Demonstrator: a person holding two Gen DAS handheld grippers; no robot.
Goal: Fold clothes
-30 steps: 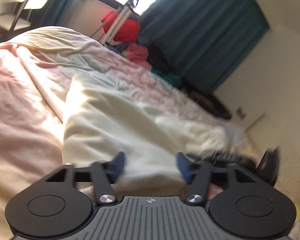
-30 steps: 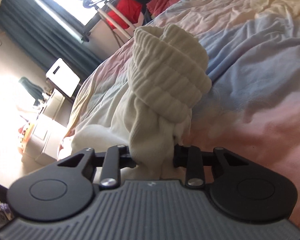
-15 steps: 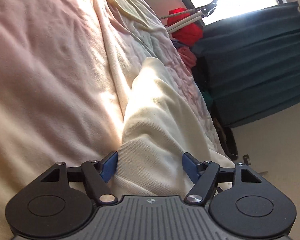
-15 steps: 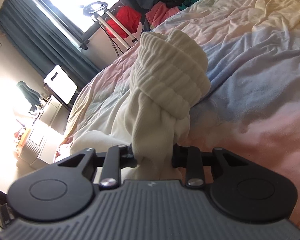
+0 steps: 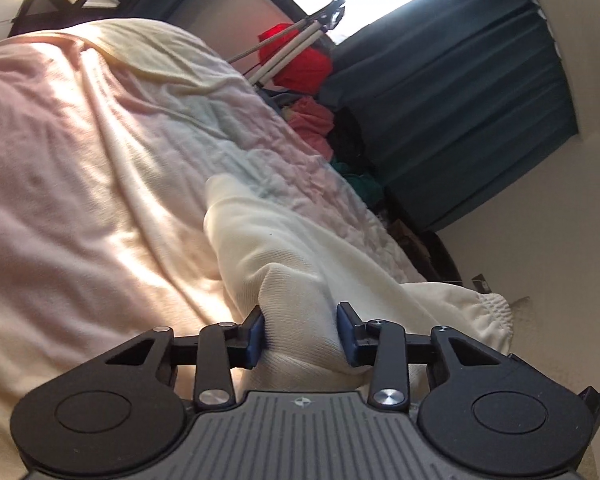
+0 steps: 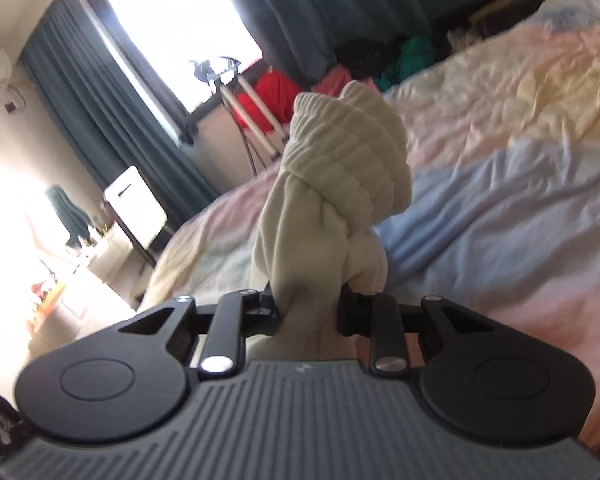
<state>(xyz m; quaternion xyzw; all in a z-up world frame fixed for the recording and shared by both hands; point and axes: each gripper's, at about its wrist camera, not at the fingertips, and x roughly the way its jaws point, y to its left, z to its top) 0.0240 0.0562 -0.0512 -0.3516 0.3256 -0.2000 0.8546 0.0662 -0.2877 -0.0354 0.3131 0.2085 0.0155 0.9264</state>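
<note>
Jaws of both grippers pinch one cream garment (image 5: 300, 248): the left gripper (image 5: 303, 328) clamps a raised fold near the bed's right edge, the right gripper (image 6: 308, 312) a bunched ribbed cuff (image 6: 348, 160). Its body lies across the pastel bedspread (image 5: 100, 152).

Bunched cream garment (image 6: 332, 208) hides the right gripper (image 6: 308, 314) fingertips; its lower folds vanish behind the gripper body. Left view: garment's (image 5: 300, 264) far cuff is cut by the gripper frame; clothes pile (image 5: 312, 120) blurred
</note>
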